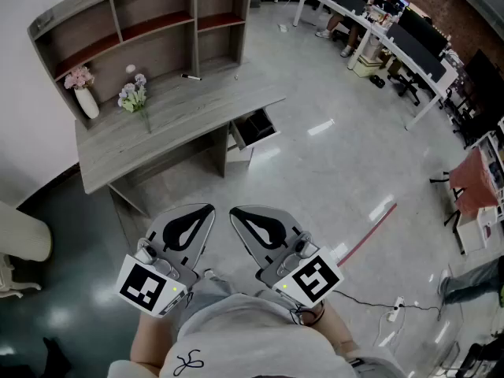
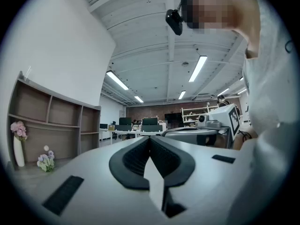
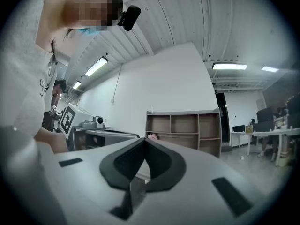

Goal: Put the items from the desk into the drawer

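Note:
A grey wooden desk (image 1: 181, 113) stands ahead of me with an open shelf unit (image 1: 142, 22) on its back. On it are a white vase of pink flowers (image 1: 85, 93), a small bunch of pale flowers (image 1: 134, 94) and a black marker (image 1: 191, 76). Under the desk's right end a drawer (image 1: 253, 127) is pulled open. Both grippers are held close to my body, well short of the desk. My left gripper (image 1: 208, 209) (image 2: 150, 138) is shut and holds nothing. My right gripper (image 1: 235, 212) (image 3: 143, 140) is likewise shut with nothing in it.
Long office desks (image 1: 394, 30) with monitors and seated people run along the back right. A red strip (image 1: 370, 231) lies on the grey floor, and a cable with a power strip (image 1: 392, 312) lies near my right side. A beige rounded object (image 1: 20, 235) is at the left edge.

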